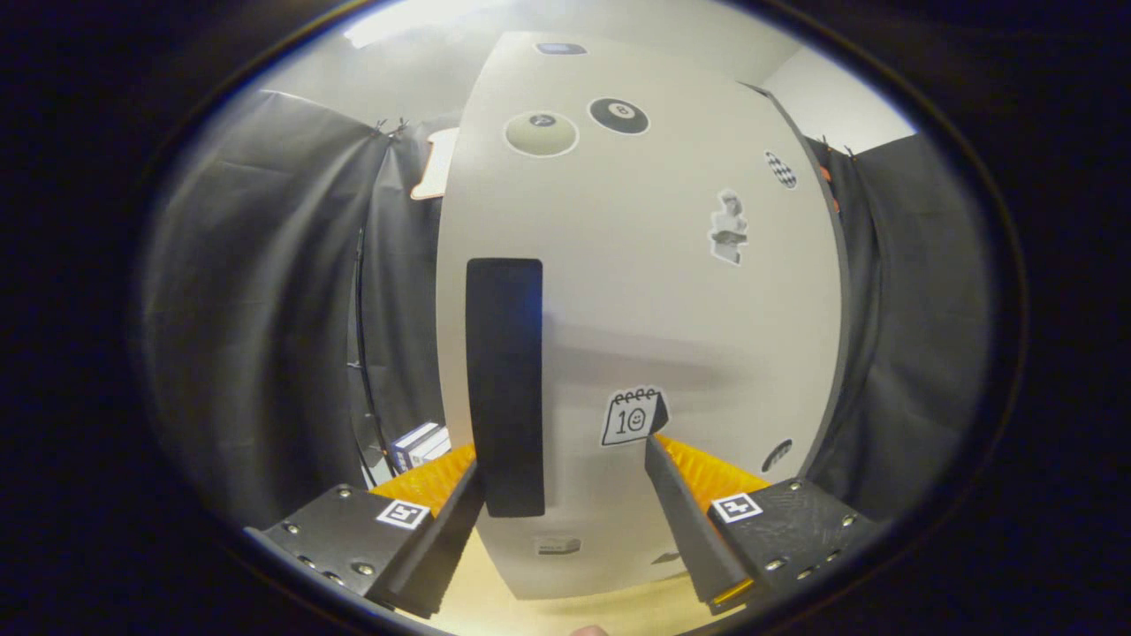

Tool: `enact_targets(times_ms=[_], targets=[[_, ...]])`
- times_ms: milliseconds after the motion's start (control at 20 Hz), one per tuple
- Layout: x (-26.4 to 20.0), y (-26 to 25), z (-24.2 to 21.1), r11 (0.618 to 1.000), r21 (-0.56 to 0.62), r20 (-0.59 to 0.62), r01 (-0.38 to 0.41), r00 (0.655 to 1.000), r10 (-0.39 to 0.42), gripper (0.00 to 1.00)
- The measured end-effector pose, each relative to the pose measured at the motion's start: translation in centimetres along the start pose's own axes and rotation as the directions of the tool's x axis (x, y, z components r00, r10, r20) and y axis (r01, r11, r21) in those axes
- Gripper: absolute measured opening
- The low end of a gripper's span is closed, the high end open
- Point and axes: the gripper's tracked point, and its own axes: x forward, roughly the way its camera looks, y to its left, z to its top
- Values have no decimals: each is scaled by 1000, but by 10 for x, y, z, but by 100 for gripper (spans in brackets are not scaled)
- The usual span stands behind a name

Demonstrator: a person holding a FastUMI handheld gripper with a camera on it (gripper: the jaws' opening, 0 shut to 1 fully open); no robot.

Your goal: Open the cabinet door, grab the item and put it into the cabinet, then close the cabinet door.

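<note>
The cabinet door (654,291) stands very close in front of the gripper (565,464) and looks shut, or almost shut, as I see nothing of the inside. It is a pale panel with several stickers, and a dark vertical handle (504,384) sits near its left edge. The gripper is spread wide, and nothing is pressed between its 2 fingers. The left finger reaches the lower part of the handle, just at its left side, but I cannot tell if it touches. The right finger ends near the calendar sticker (633,416), well apart from the handle. To the left of the cabinet, beyond the left finger, a small box (421,444) stands low beside the black cloth; it may be the item. A shut door fits 2 stages: the door waiting to be opened, or the door closed again after the item went in. If the handle is to be taken, I judge both fingers should sit on either side of it and close squarely before any pull.
</note>
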Motion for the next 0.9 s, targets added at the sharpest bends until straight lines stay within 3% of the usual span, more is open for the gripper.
enact_targets(times_ms=[450, 900], targets=[[58, 10, -1, 998, 1, 33, 58, 998, -58, 100], [69, 11, -1, 994, -3, 54, 112, 992, -111, 100]])
